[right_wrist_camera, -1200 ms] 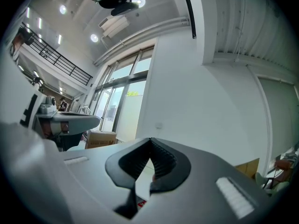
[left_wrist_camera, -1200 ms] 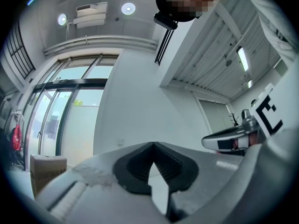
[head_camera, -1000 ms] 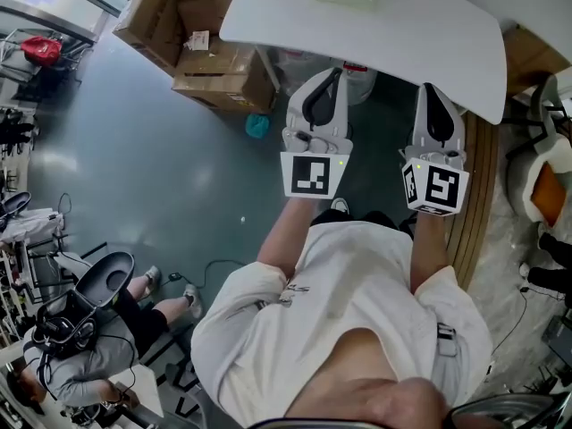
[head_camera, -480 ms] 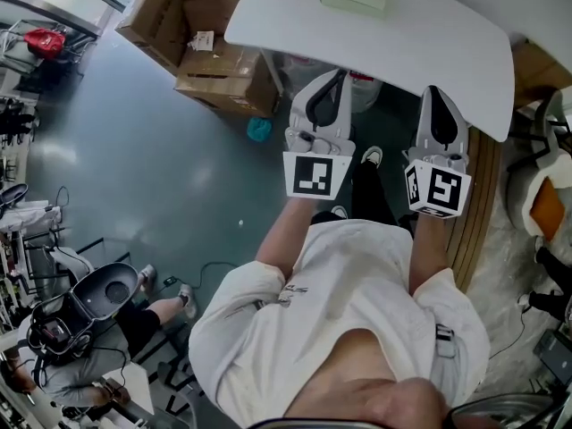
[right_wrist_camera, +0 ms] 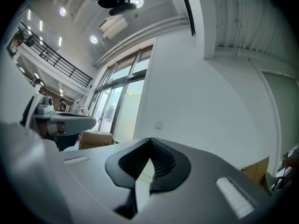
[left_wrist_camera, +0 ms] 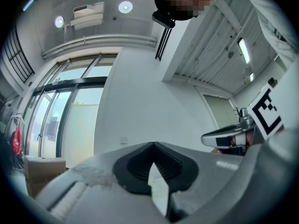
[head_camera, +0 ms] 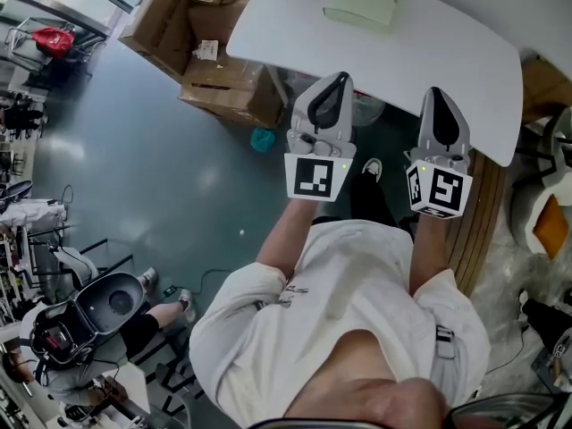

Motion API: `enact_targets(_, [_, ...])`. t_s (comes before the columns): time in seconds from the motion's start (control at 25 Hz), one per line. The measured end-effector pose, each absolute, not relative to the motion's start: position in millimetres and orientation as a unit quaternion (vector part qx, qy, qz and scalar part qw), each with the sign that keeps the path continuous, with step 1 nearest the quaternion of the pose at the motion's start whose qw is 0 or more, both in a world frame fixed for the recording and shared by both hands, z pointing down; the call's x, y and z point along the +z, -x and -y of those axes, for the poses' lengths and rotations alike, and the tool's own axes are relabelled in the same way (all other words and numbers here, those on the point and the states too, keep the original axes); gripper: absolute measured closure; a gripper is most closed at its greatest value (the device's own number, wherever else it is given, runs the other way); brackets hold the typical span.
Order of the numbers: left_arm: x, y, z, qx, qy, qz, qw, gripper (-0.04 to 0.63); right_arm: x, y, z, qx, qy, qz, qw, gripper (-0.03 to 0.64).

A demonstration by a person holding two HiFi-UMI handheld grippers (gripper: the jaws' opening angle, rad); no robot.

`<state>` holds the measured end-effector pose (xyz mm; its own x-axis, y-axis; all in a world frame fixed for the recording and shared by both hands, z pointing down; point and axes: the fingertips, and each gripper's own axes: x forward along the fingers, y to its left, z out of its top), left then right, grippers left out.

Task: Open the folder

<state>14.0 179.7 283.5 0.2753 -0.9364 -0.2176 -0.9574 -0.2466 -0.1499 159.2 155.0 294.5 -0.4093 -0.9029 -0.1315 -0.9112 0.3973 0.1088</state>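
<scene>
Head view: person stands at white tabletop (head_camera: pixel 465 56). Pale green folder (head_camera: pixel 365 0) lies flat near far edge, well apart from both grippers. Left gripper (head_camera: pixel 336 80) and right gripper (head_camera: pixel 437 95) are side by side at near edge, pointing toward folder. Cardboard boxes (head_camera: pixel 223 88) sit on floor at left.

Left gripper view: fingers (left_wrist_camera: pixel 133 164) closed together, nothing between them; white wall and tall windows beyond.

Right gripper view: fingers (right_wrist_camera: pixel 166 164) closed, empty; same wall ahead.

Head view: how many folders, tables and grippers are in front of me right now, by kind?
folder: 1
table: 1
grippers: 2 (left gripper, right gripper)
Total: 4
</scene>
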Motion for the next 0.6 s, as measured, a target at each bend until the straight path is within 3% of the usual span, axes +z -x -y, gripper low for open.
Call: enact_targets(0.6, [272.8,-60.1,-35.6,0.023,0.784,-0.606,0.132,0.595,291.1,-195.0,-8.2,0.068,0.525,-0.848,0.034,0.617])
